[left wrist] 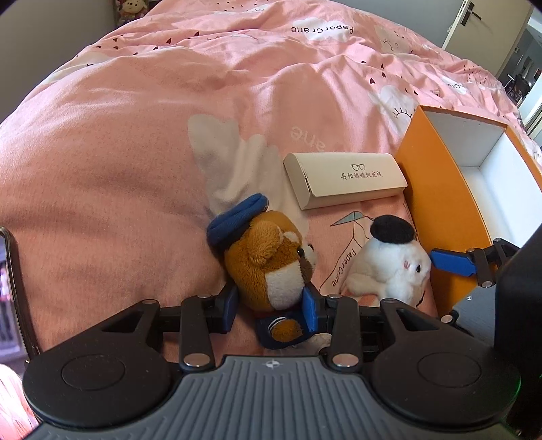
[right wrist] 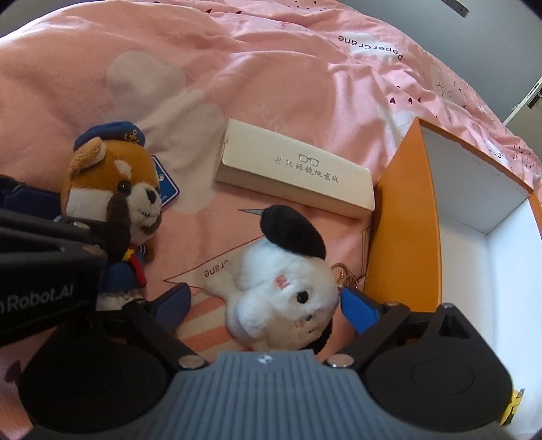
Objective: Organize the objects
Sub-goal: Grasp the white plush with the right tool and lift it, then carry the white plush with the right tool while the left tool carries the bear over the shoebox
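Note:
A brown plush dog in a blue sailor cap [left wrist: 267, 260] lies on the pink bedspread; it also shows in the right wrist view [right wrist: 111, 189]. My left gripper [left wrist: 272, 309] is closed around its body, both blue pads touching it. A white plush with a black beret [right wrist: 284, 287] lies to its right, also in the left wrist view [left wrist: 393, 267]. My right gripper [right wrist: 267, 303] is open, its fingers on either side of the white plush. A beige glasses case [right wrist: 294, 172] lies behind both toys.
An open orange box with a white inside [right wrist: 403, 216] stands at the right, touching the glasses case; it also shows in the left wrist view [left wrist: 437, 203]. The pink bedspread [left wrist: 135, 135] stretches far and left. A door [left wrist: 474, 23] stands at the far right.

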`<state>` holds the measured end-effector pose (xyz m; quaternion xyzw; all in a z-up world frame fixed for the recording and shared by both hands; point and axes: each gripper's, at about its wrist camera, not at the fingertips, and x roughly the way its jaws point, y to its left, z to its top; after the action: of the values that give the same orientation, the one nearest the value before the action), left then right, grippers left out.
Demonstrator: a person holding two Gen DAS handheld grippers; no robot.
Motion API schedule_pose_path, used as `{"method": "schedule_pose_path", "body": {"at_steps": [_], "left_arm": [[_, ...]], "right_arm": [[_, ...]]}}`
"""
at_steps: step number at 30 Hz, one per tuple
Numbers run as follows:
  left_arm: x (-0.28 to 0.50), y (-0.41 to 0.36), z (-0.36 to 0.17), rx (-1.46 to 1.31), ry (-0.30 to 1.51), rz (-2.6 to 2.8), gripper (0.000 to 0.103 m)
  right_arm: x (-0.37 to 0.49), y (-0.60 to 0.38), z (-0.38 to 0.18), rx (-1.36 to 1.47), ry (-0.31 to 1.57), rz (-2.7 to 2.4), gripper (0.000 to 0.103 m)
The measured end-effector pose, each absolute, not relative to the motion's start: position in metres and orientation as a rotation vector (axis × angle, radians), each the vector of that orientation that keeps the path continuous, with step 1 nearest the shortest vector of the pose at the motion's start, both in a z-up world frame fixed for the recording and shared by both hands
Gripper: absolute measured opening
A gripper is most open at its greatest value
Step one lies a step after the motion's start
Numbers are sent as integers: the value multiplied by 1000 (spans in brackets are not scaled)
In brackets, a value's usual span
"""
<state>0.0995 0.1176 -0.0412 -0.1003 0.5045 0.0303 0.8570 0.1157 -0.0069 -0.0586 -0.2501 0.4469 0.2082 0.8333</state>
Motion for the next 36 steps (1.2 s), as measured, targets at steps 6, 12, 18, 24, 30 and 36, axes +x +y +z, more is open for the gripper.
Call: {"method": "schedule_pose_path", "body": {"at_steps": [6, 12, 18, 24, 30, 36], "left_arm": [[100, 119, -41, -211, 1063, 63, 44], [97, 119, -37, -262, 1051, 28, 43], [91, 113, -10, -272, 995, 8, 43], [96, 108, 31, -329, 906, -49, 43], [123, 81, 65, -381, 844, -219, 43], [166, 18, 70, -336, 854, -353, 43]], "right_arm": [[123, -26, -50, -435, 968, 466, 67], [117, -40, -32, -419, 928, 555, 62], [112, -55, 6, -430, 795, 625, 62], [121, -89, 61, -350, 632, 695, 62], [146, -145, 101, -274, 573, 701, 62], [175, -206, 106, -266, 596, 630, 62]]}}
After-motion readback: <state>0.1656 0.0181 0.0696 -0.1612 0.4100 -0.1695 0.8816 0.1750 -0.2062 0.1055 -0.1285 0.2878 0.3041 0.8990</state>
